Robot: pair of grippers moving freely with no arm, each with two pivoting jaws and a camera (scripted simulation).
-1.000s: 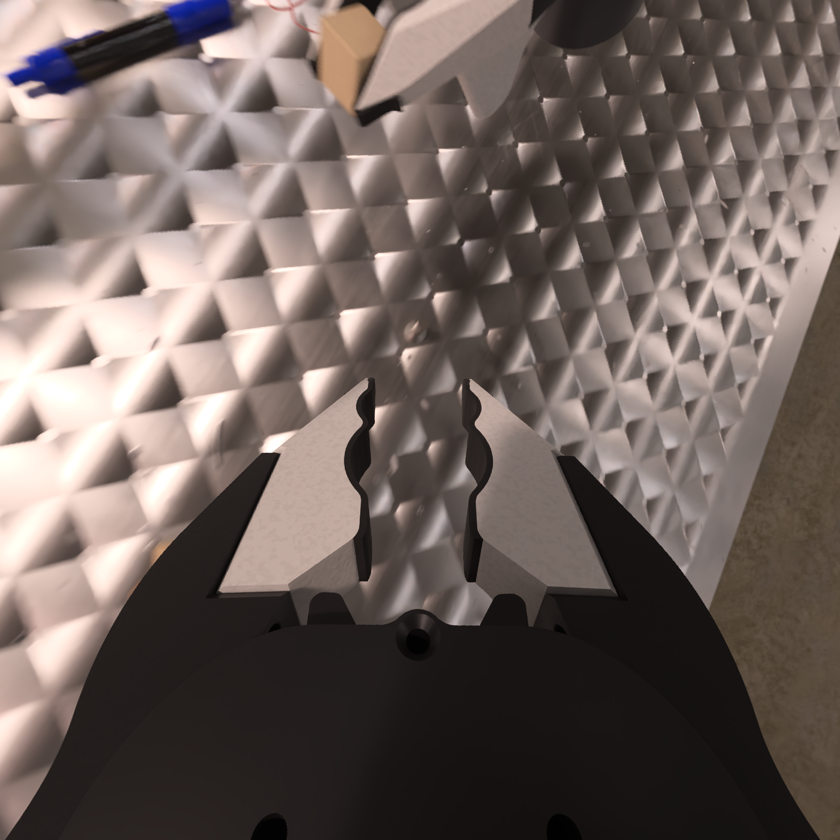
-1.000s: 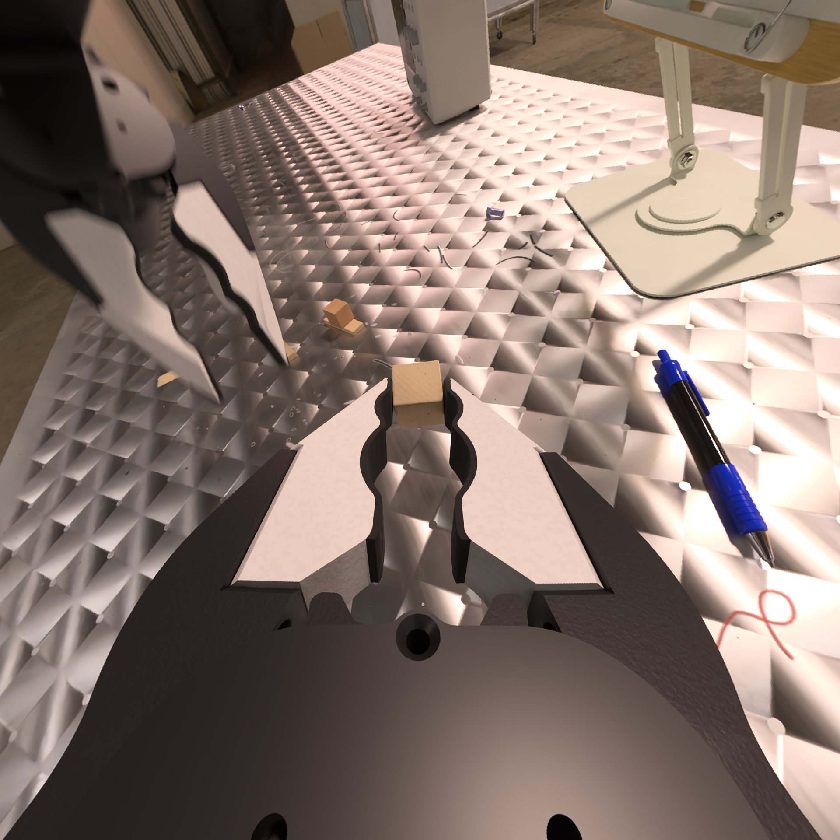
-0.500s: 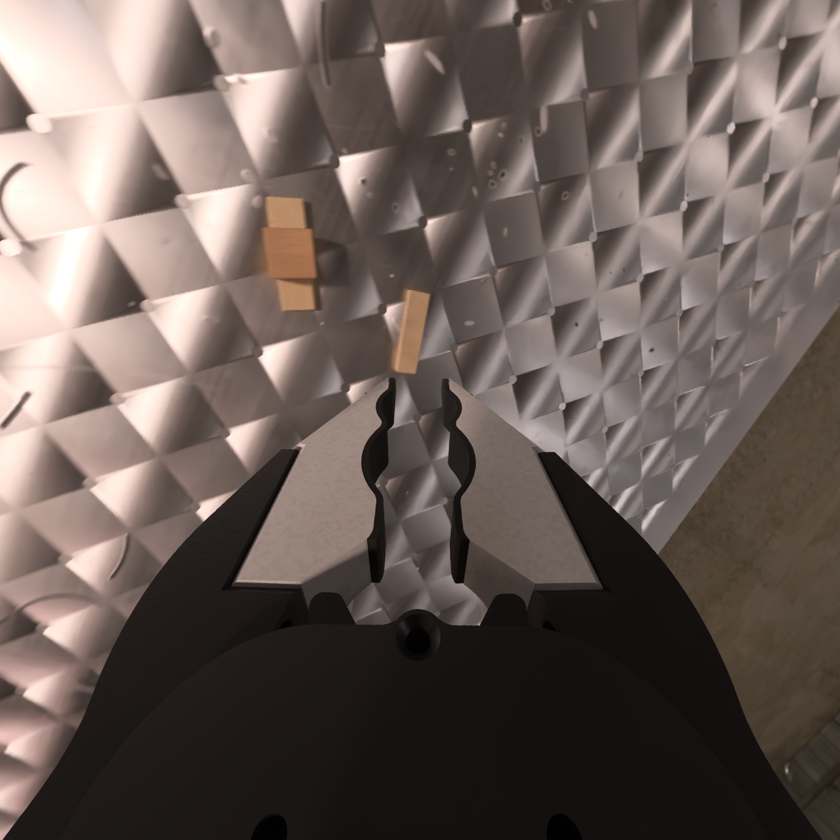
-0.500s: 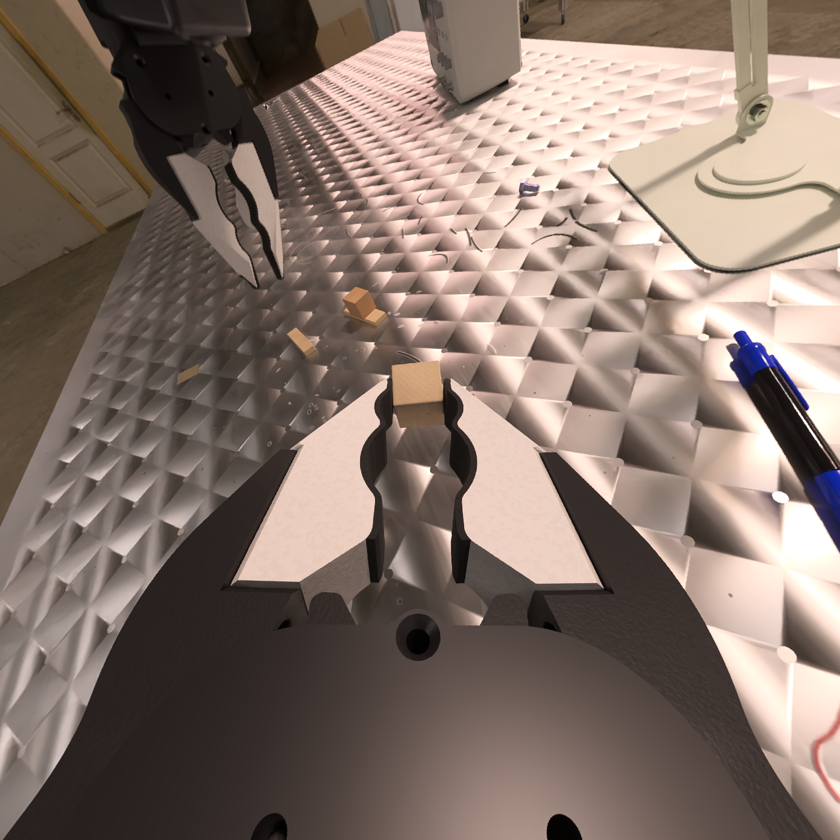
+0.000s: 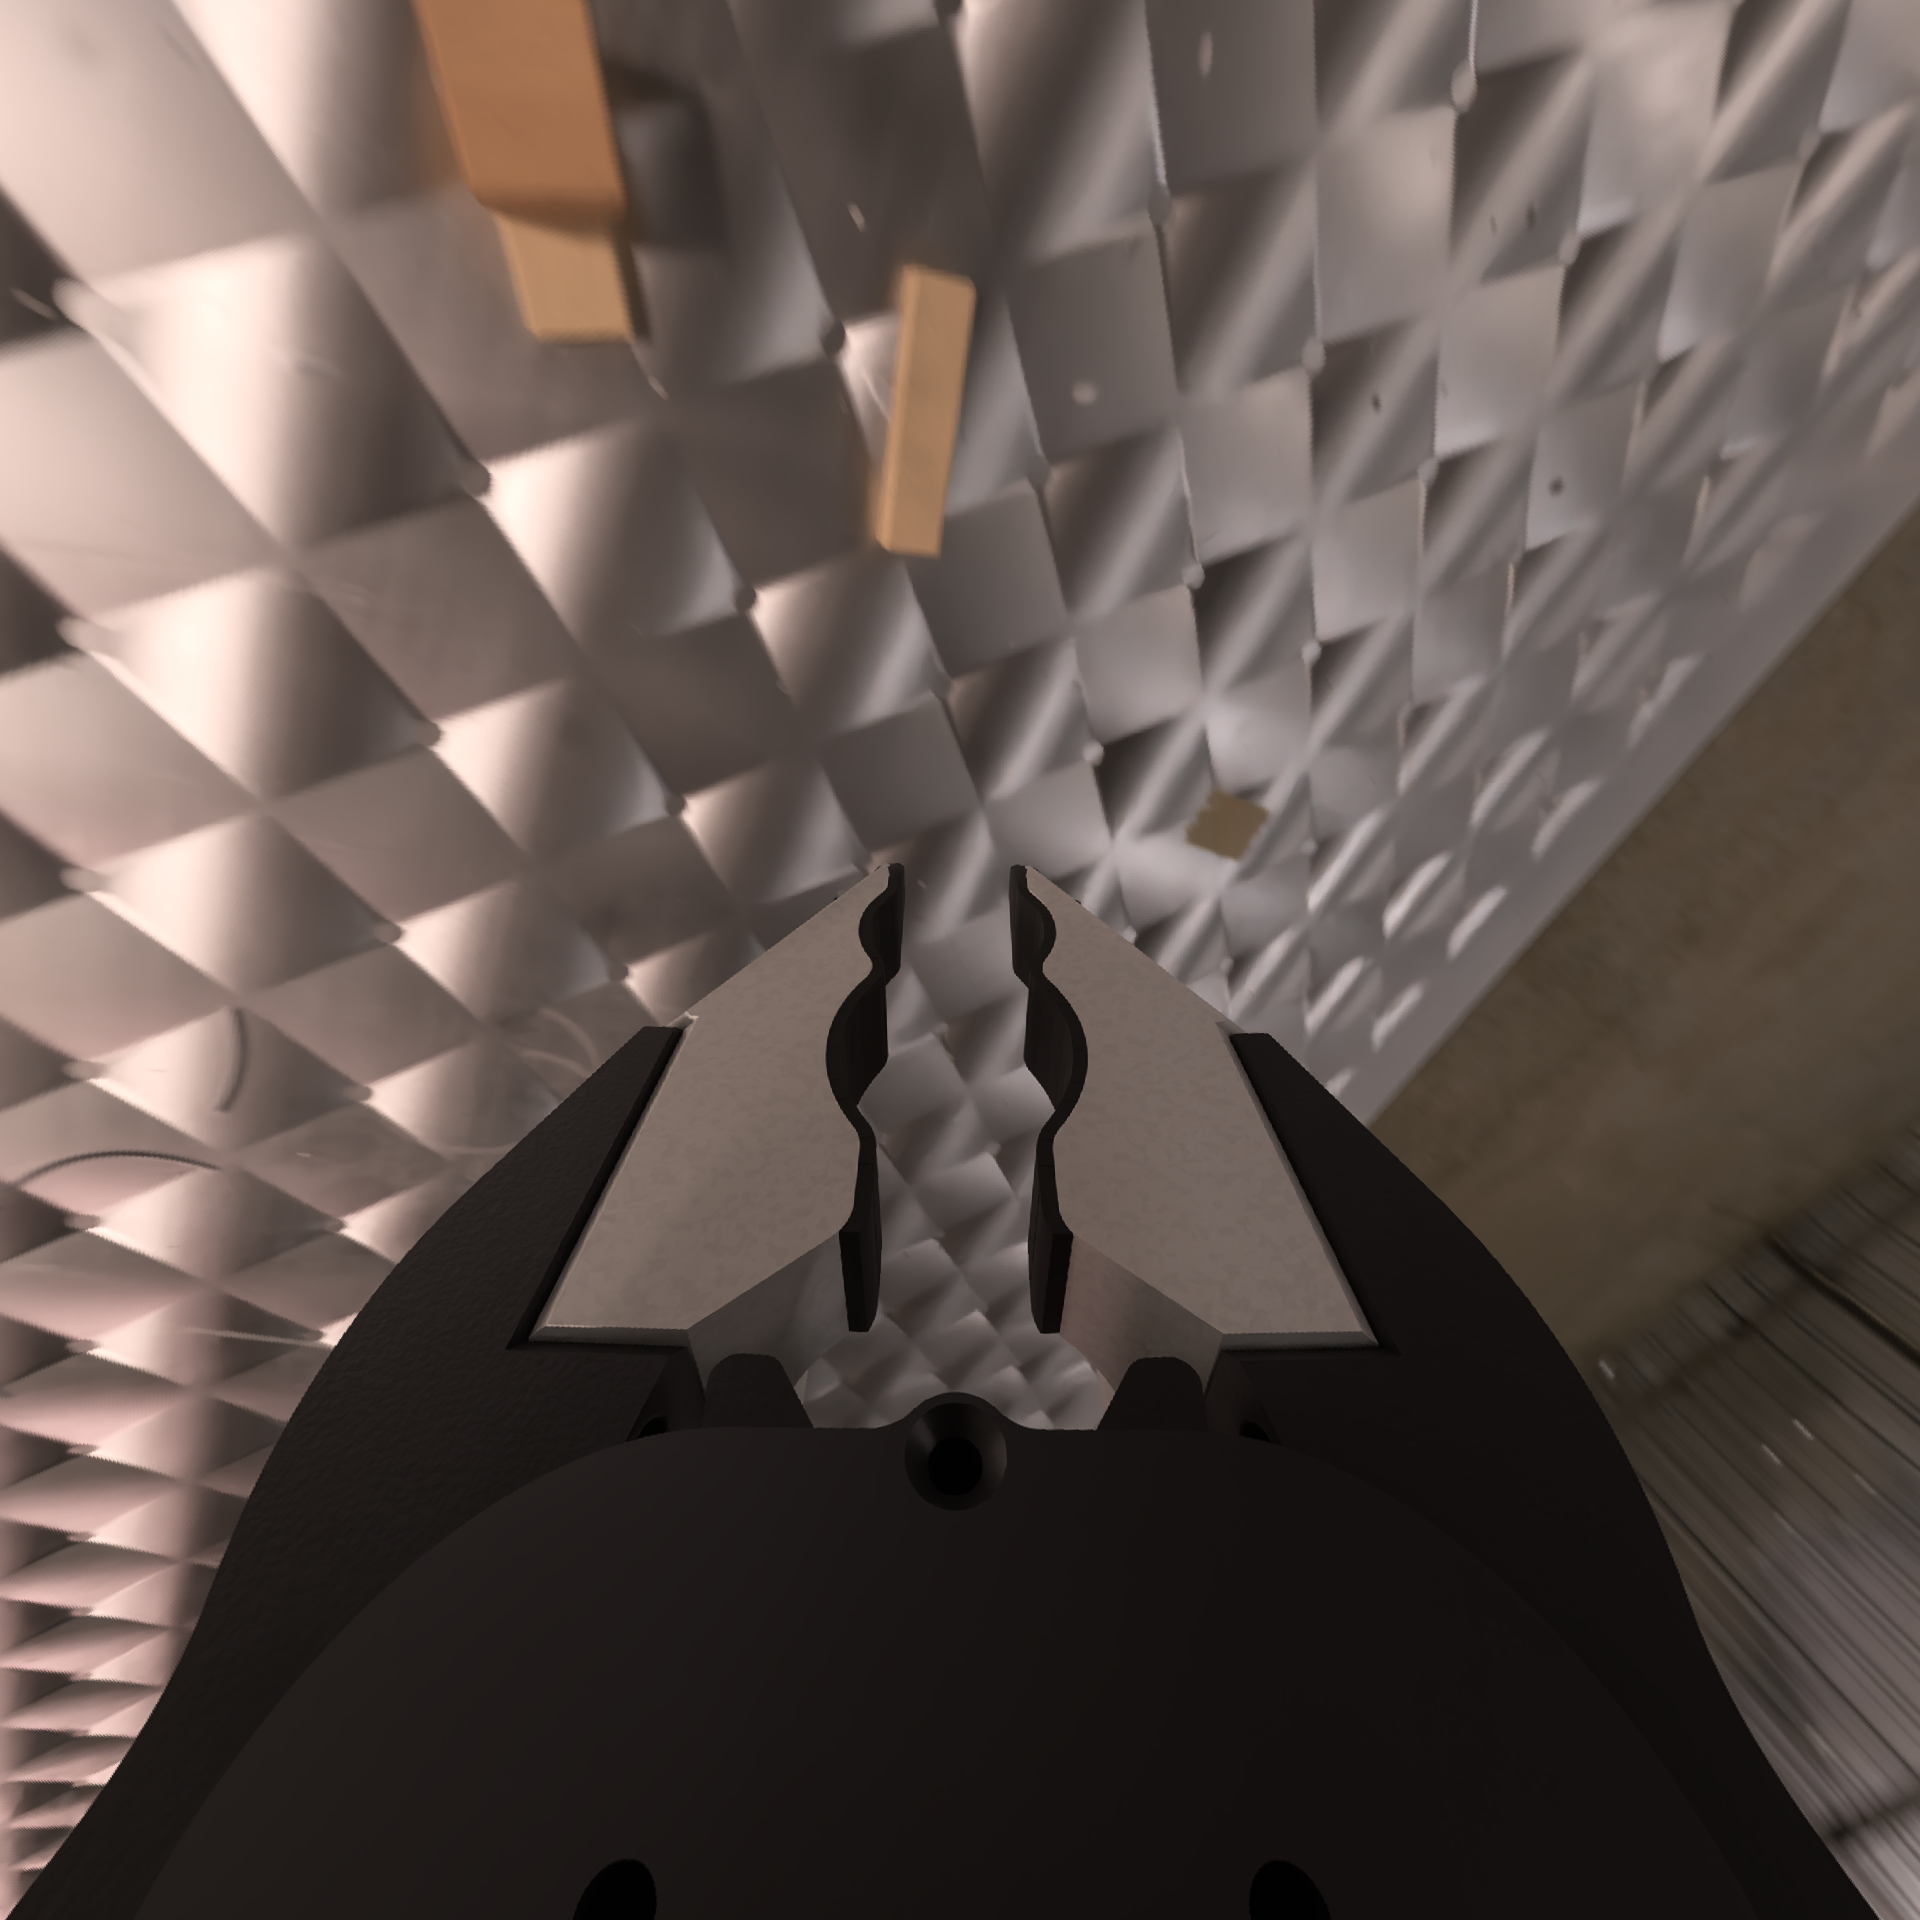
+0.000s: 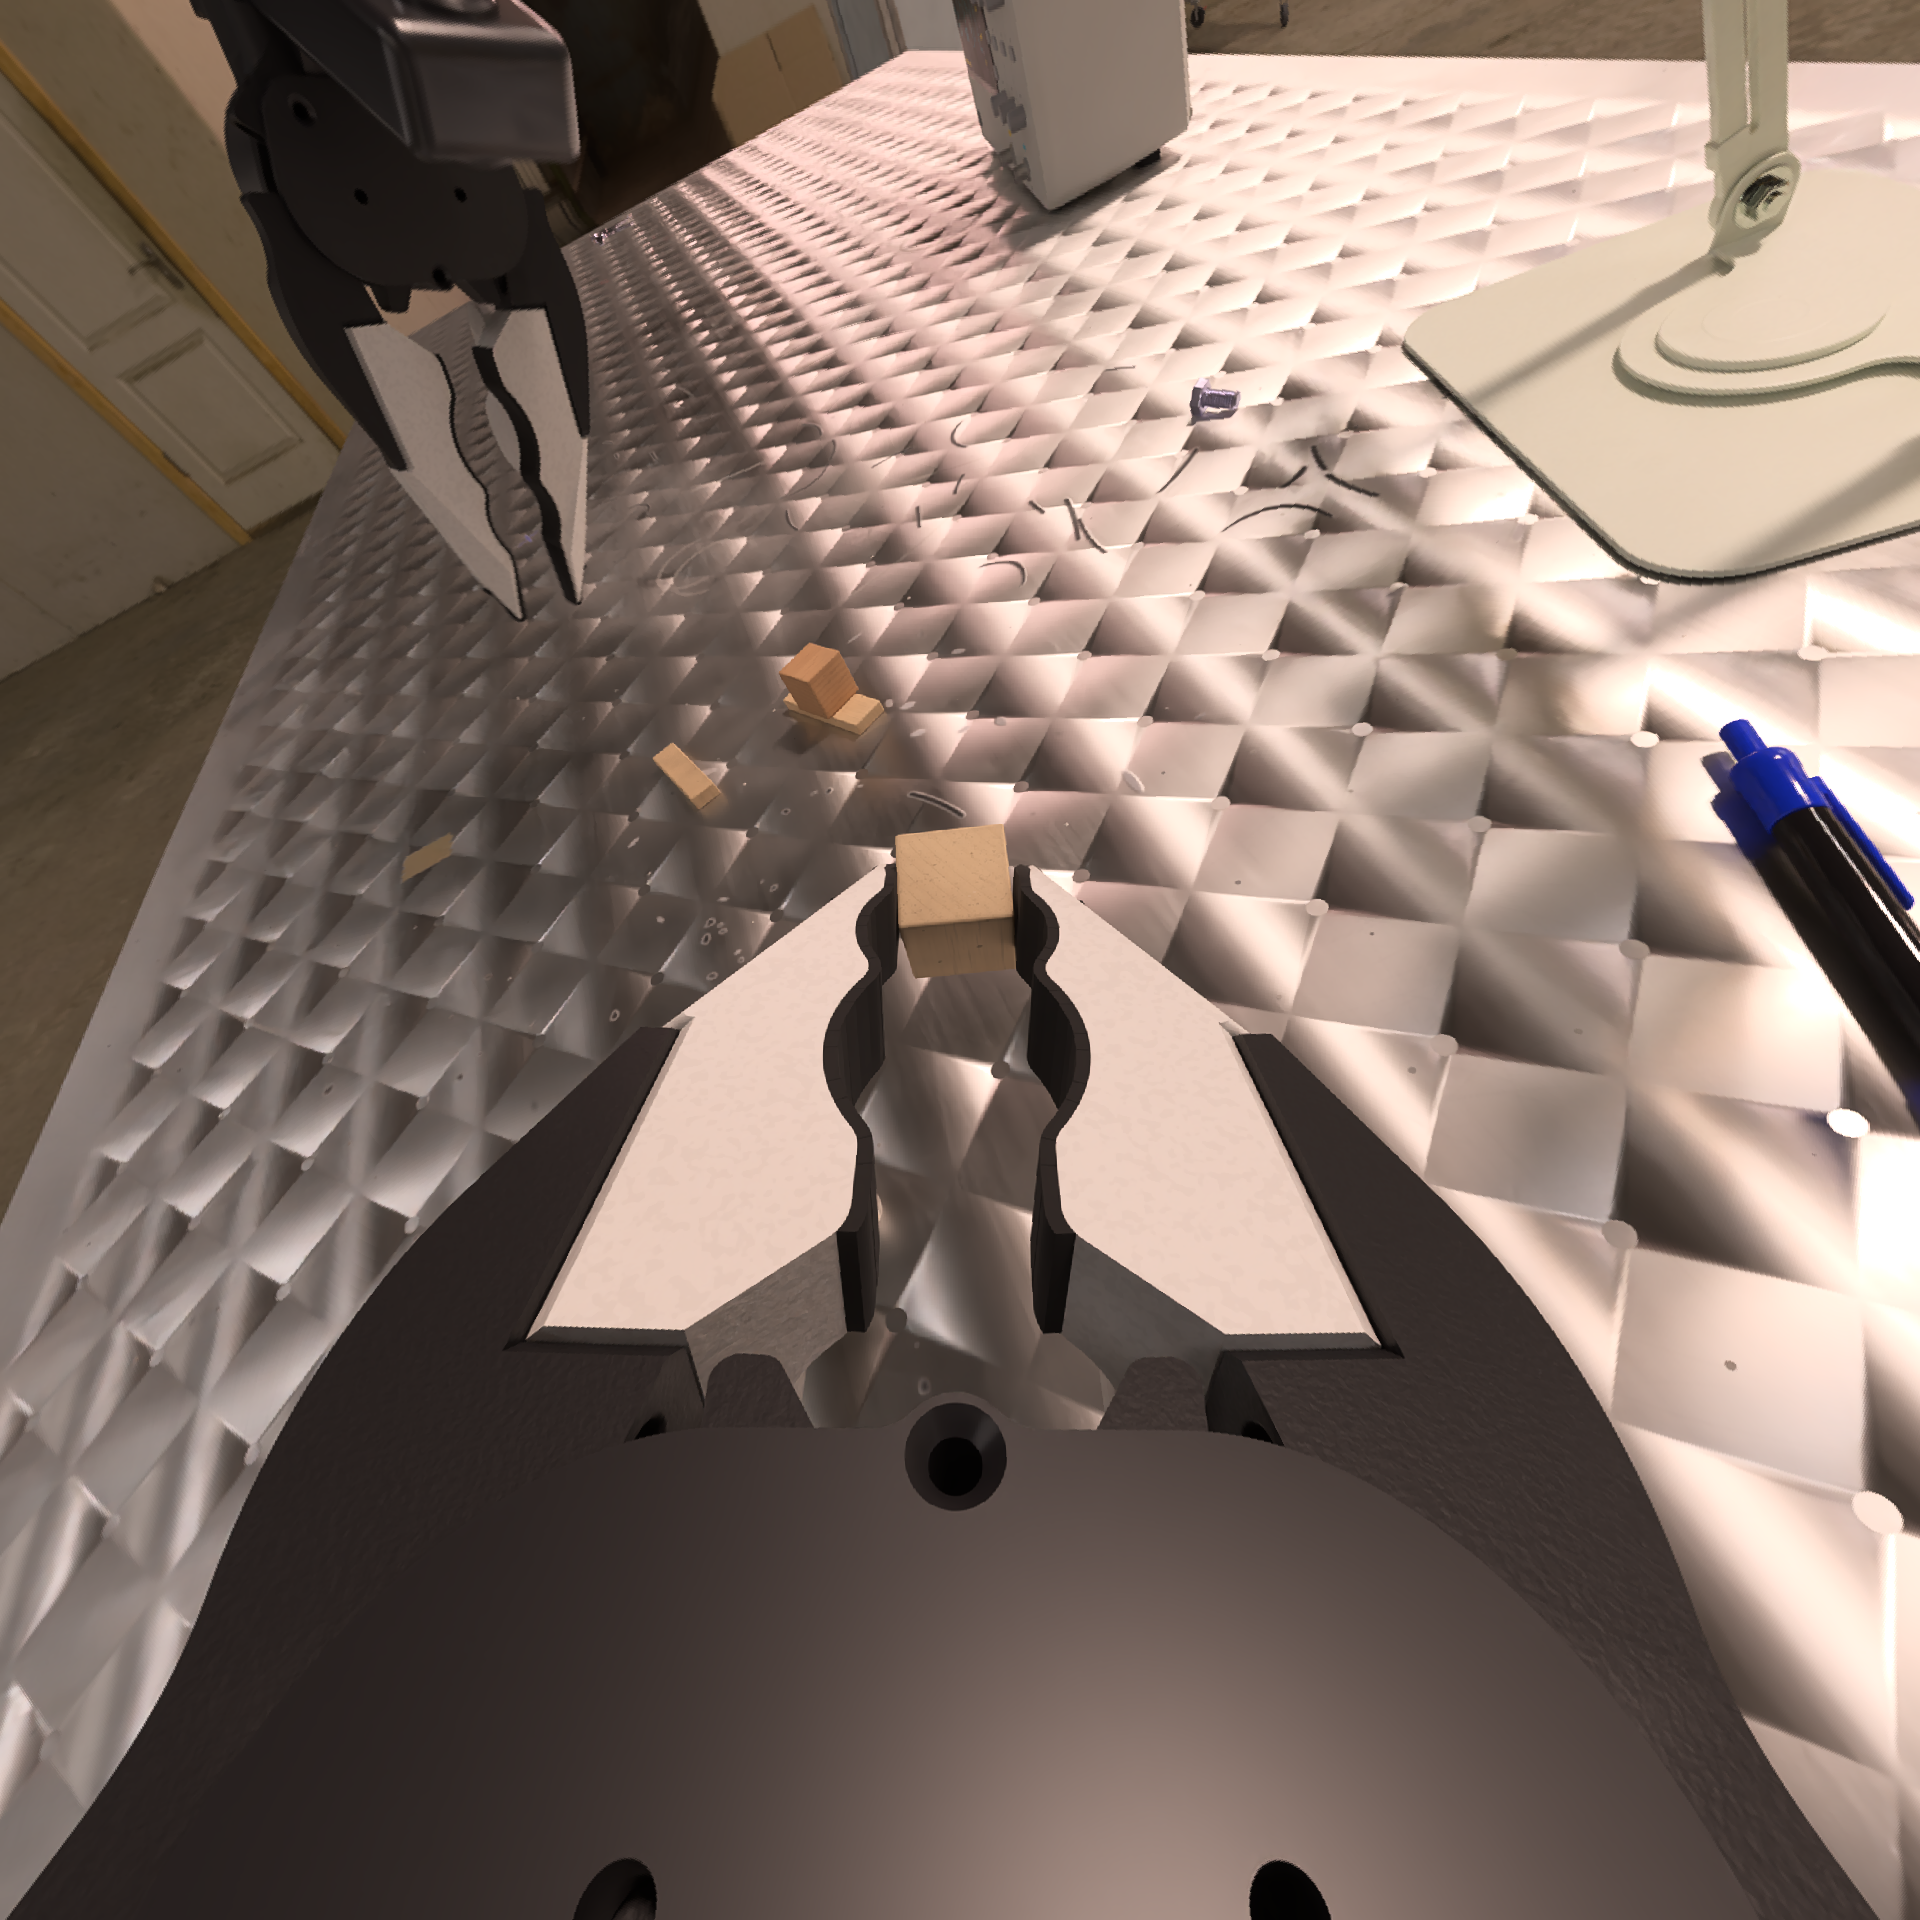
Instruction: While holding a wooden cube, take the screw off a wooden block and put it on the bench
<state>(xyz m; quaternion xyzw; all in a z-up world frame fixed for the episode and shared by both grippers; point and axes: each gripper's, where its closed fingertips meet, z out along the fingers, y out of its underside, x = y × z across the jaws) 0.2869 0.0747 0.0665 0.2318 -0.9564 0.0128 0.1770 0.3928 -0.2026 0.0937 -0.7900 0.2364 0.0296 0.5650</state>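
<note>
My right gripper (image 6: 951, 904) is shut on a pale wooden cube (image 6: 954, 878) at its fingertips, held above the bench (image 6: 1351, 935). A small wooden block (image 6: 814, 673) stands on a flat wooden piece (image 6: 847, 715) ahead of it; both show in the left wrist view, block (image 5: 520, 114) and piece (image 5: 571, 275). No screw shows on the block. A small purplish screw (image 6: 1210, 400) lies on the bench near the lamp base. My left gripper (image 5: 956, 883) is open by a narrow gap and empty, hovering over the bench; it also shows in the right wrist view (image 6: 540, 597), tips down, left of the block.
A short wooden bar (image 6: 686, 774) (image 5: 925, 405) and a thin wood chip (image 6: 426, 860) (image 5: 1226, 826) lie by the block. A blue and black pen (image 6: 1829, 831) lies at right. A lamp base (image 6: 1714, 416) and a white box (image 6: 1081, 94) stand at the back. The bench edge (image 5: 1507, 935) runs close at right.
My left gripper has swung away from the right gripper to above the wooden pieces, narrowed its gap, then come closer to the bench. My right gripper keeps the cube and has shifted slightly left.
</note>
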